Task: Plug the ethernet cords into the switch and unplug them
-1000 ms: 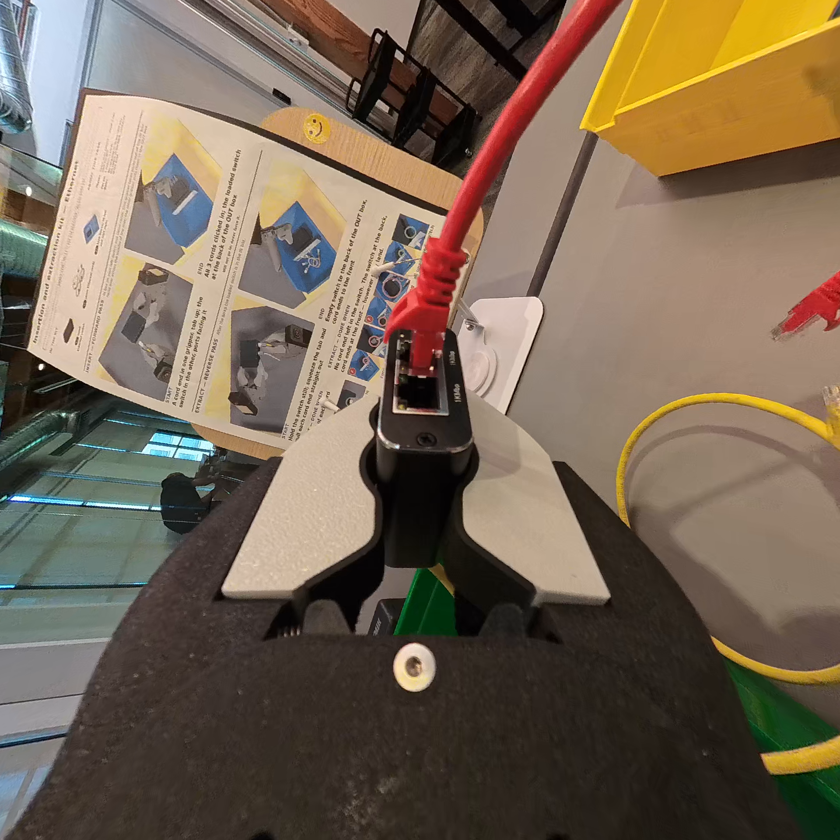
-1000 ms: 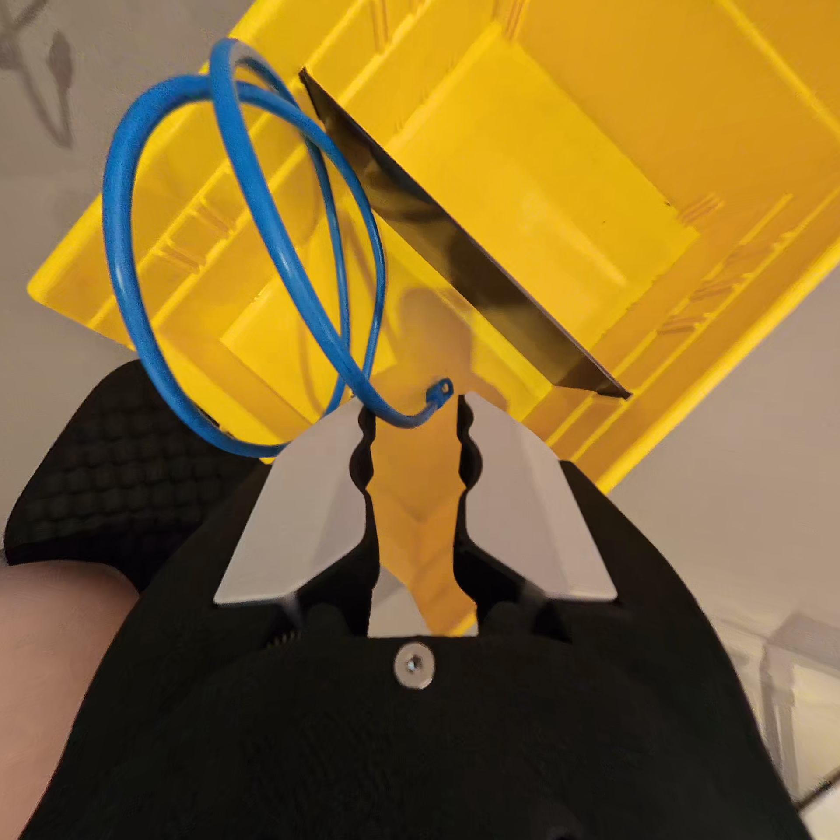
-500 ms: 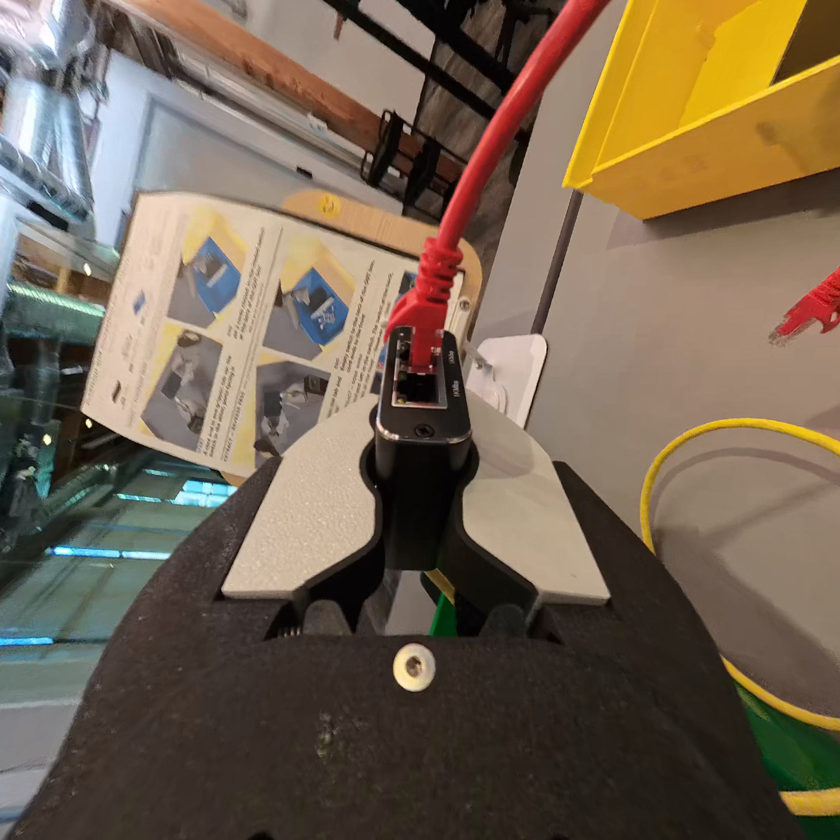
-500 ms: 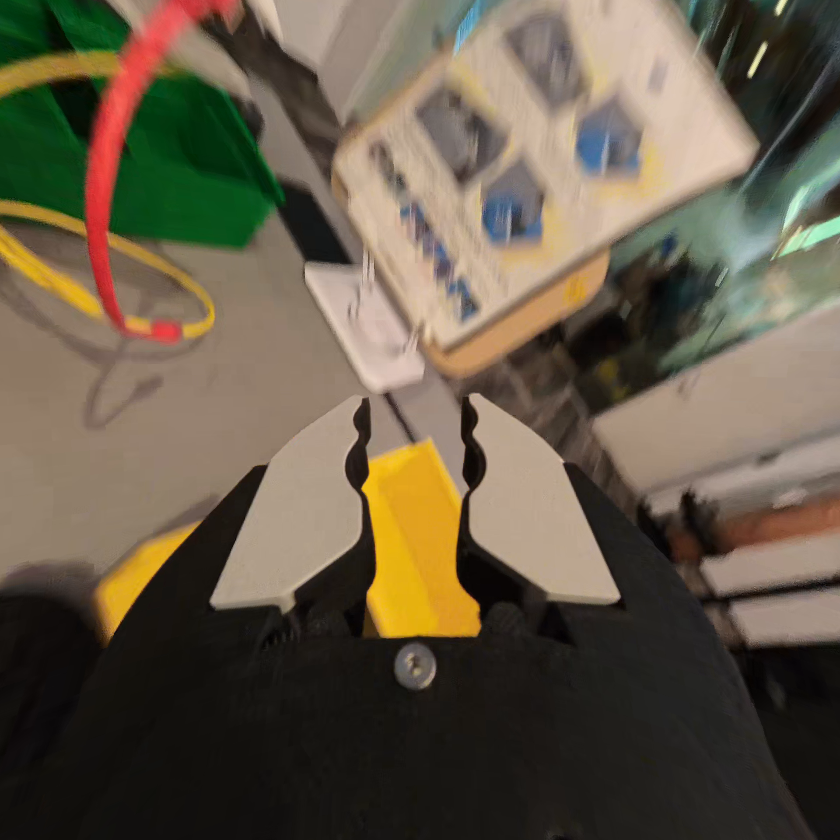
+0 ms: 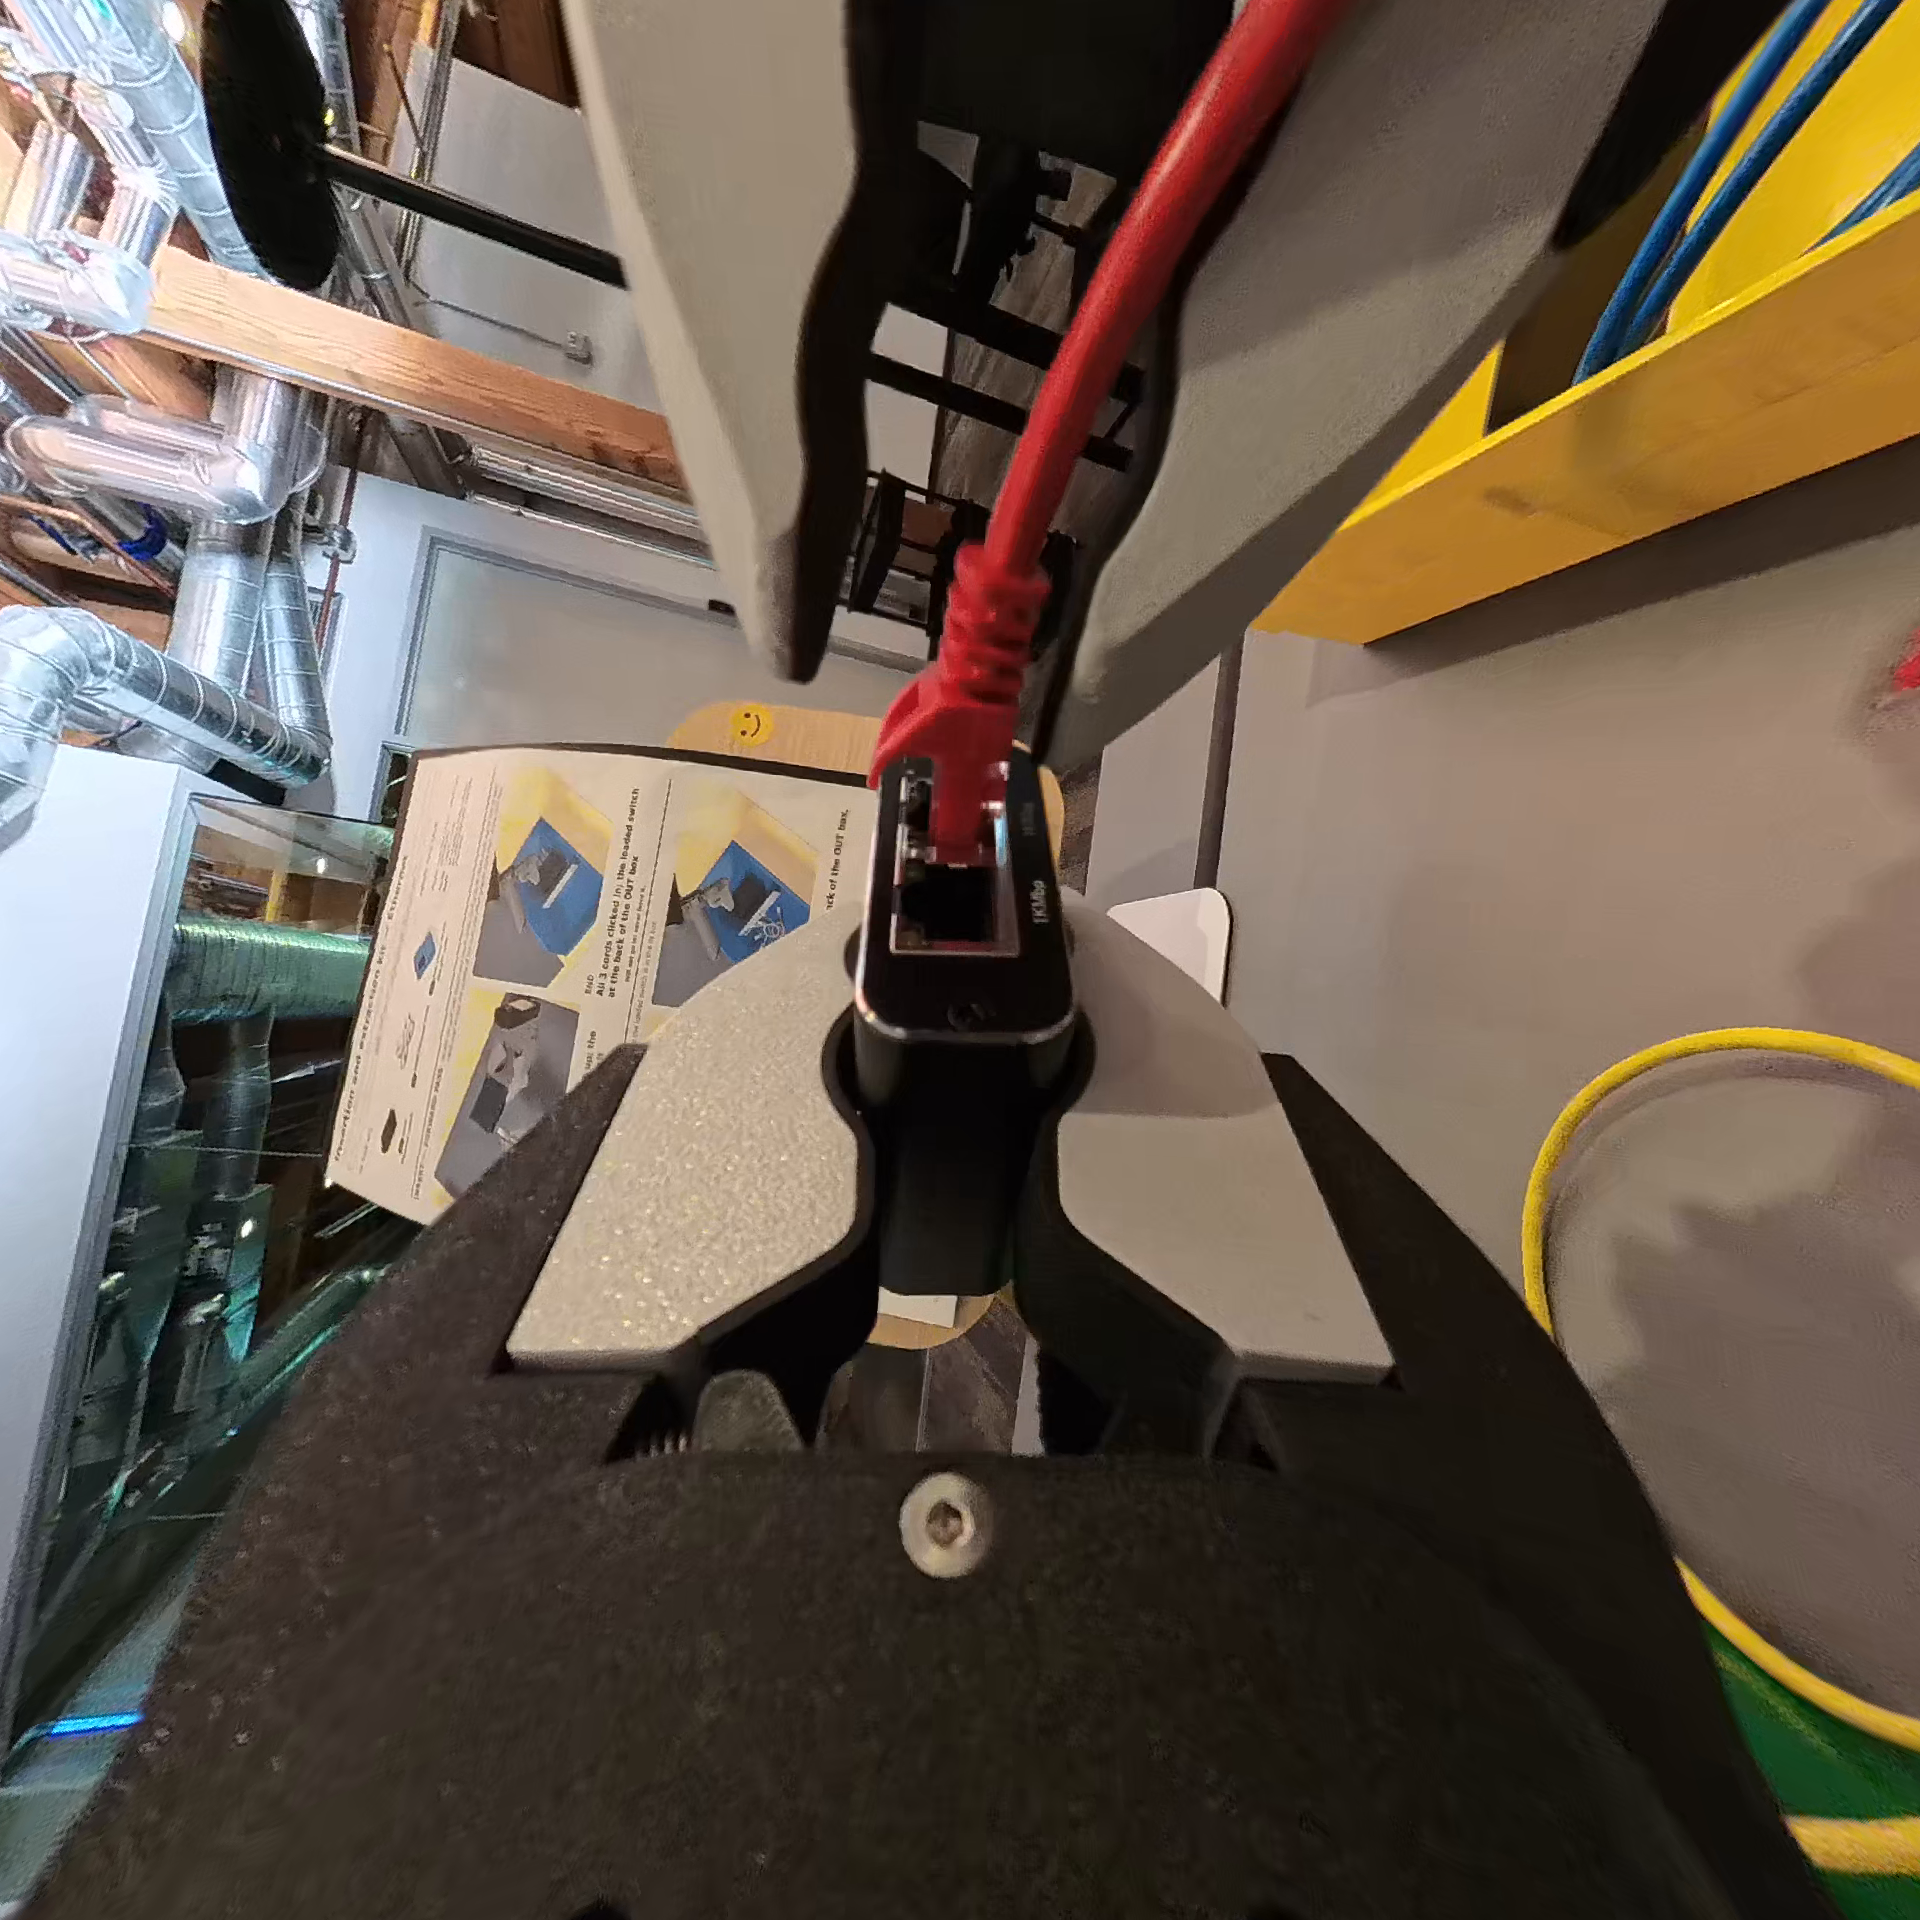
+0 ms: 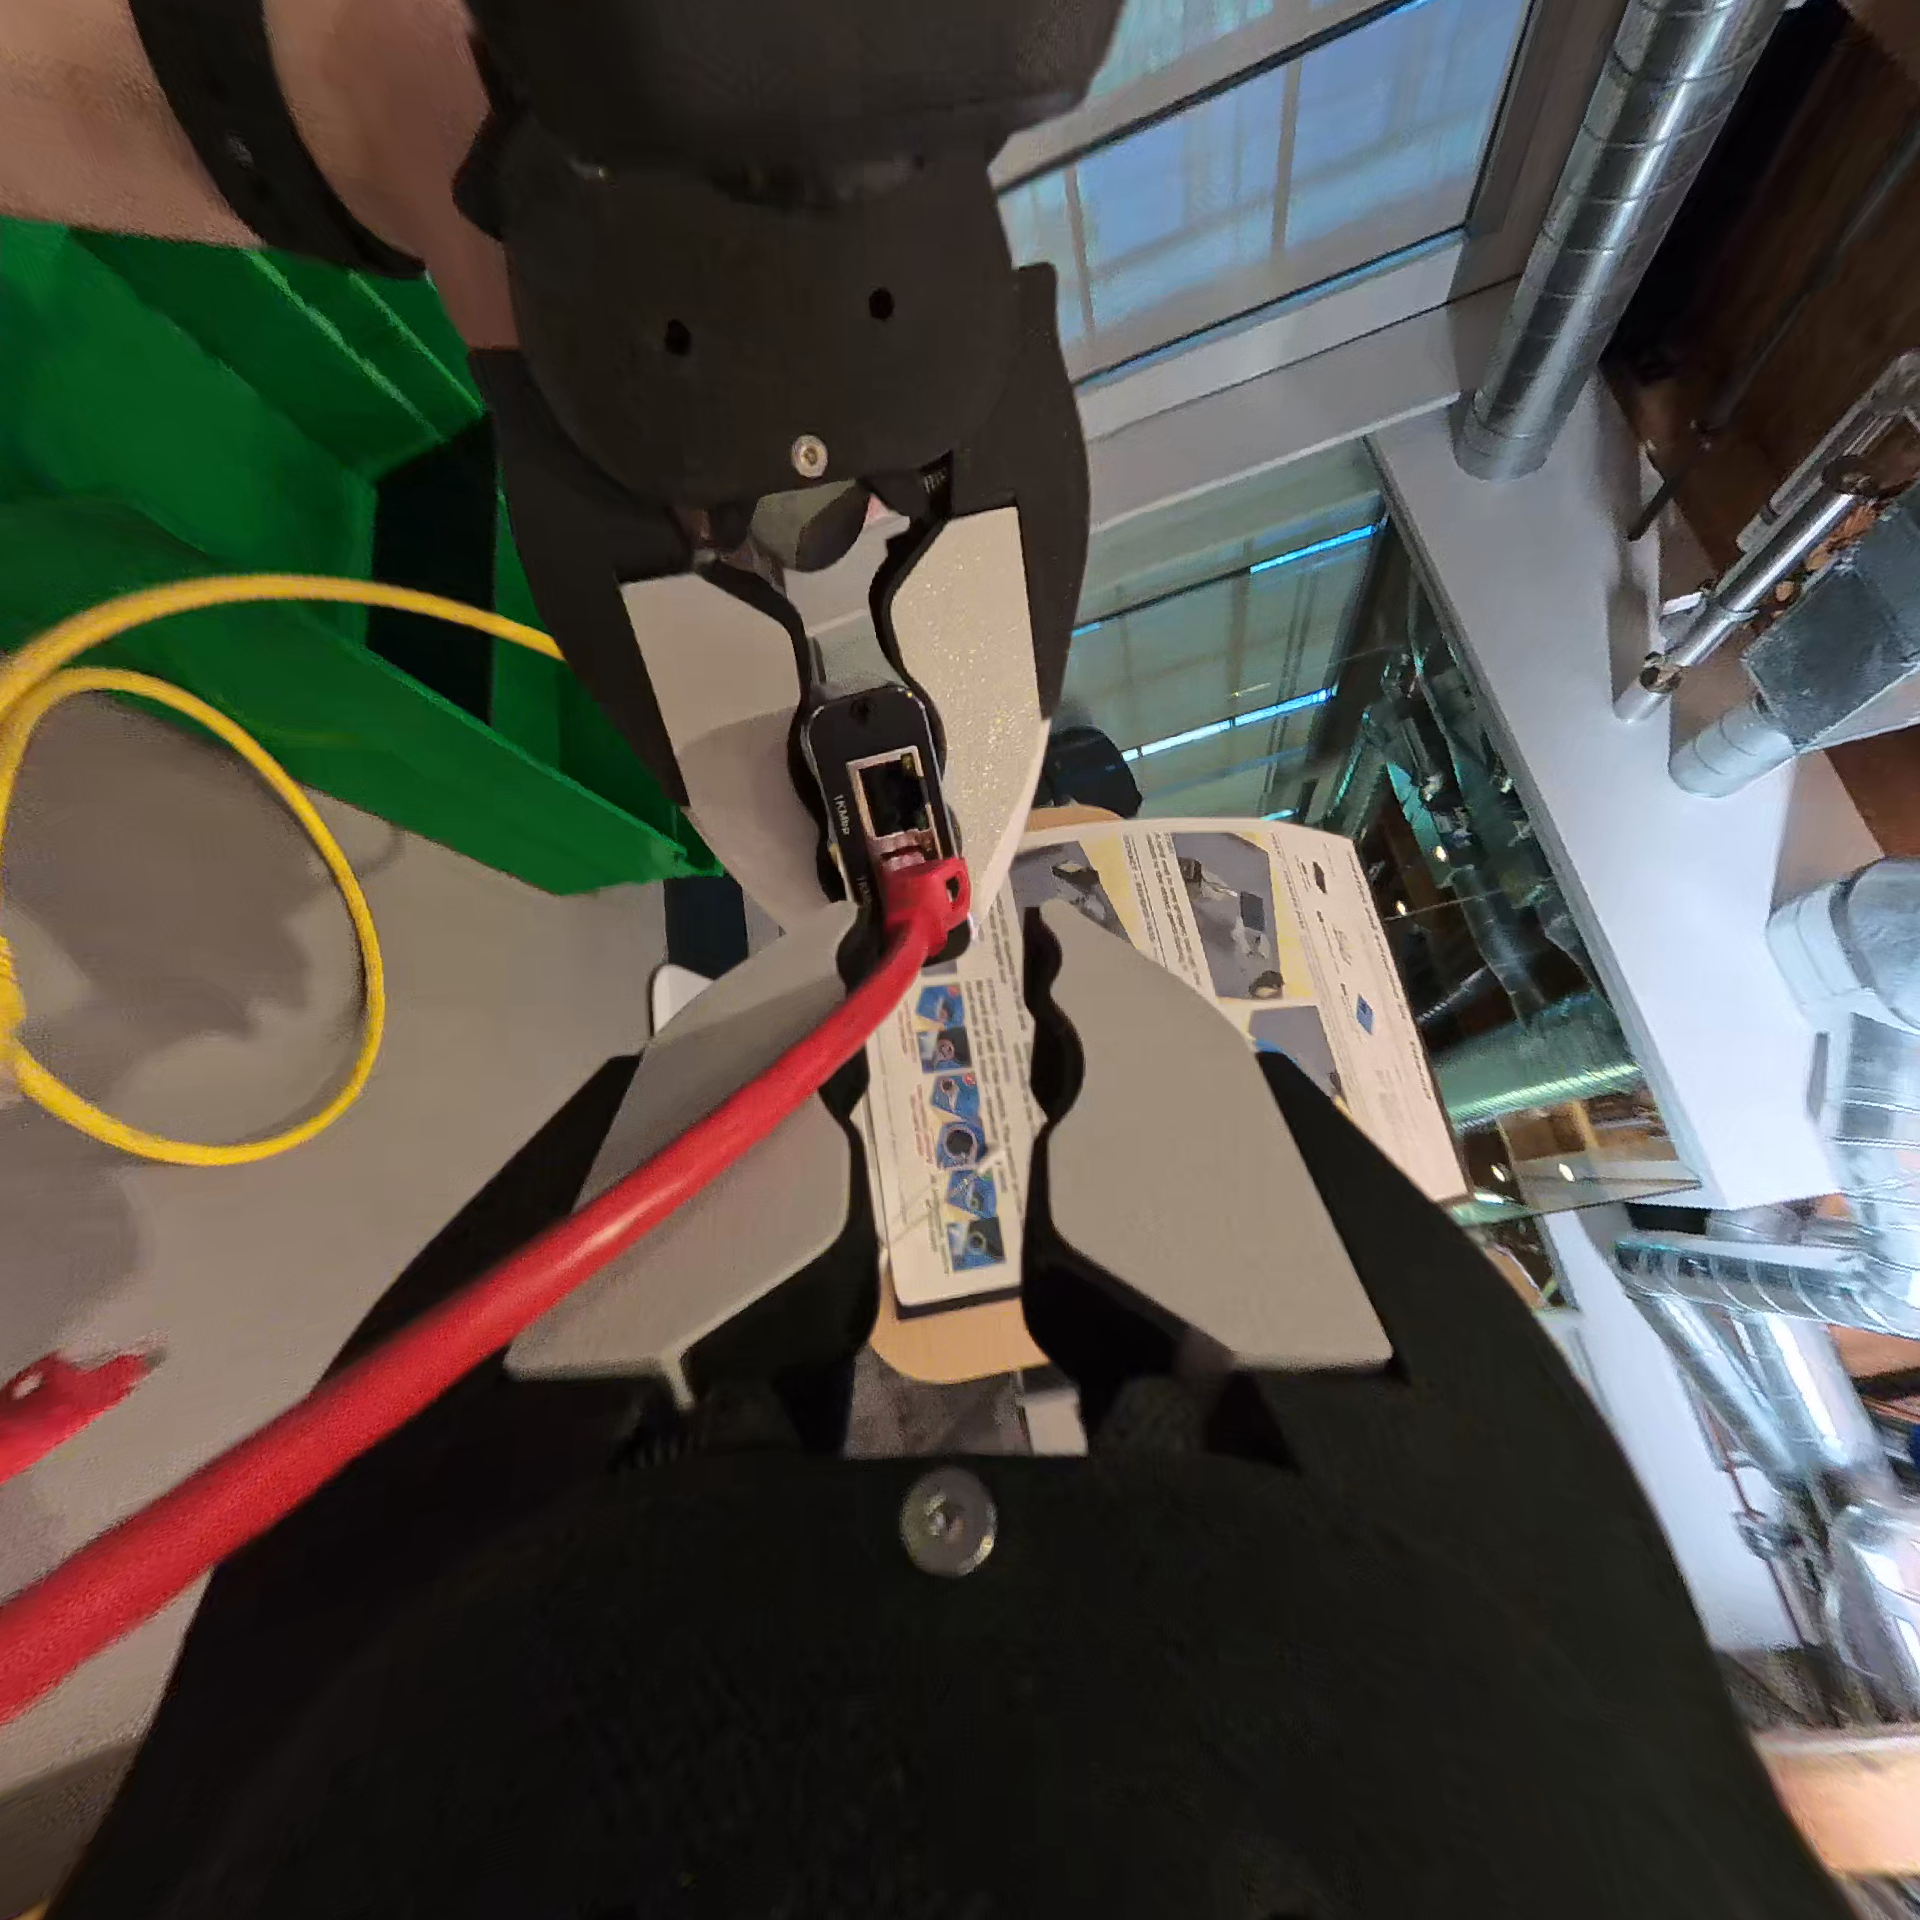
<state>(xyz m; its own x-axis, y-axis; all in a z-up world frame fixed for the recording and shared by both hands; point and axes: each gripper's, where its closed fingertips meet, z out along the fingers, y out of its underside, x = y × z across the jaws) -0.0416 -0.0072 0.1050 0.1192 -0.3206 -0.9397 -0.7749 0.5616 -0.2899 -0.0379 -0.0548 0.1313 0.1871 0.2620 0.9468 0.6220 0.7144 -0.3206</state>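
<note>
Directly ahead of the open, empty right gripper [image 6: 940,935], the left gripper [image 5: 961,997] clamps a black switch [image 5: 961,935] with a red cord [image 5: 1070,416] plugged in.

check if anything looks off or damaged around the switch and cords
Nothing stands out. The left gripper holds the switch squarely, the red cord sits plugged in, the port beside it is empty, and the open right gripper brackets the plug.
</note>
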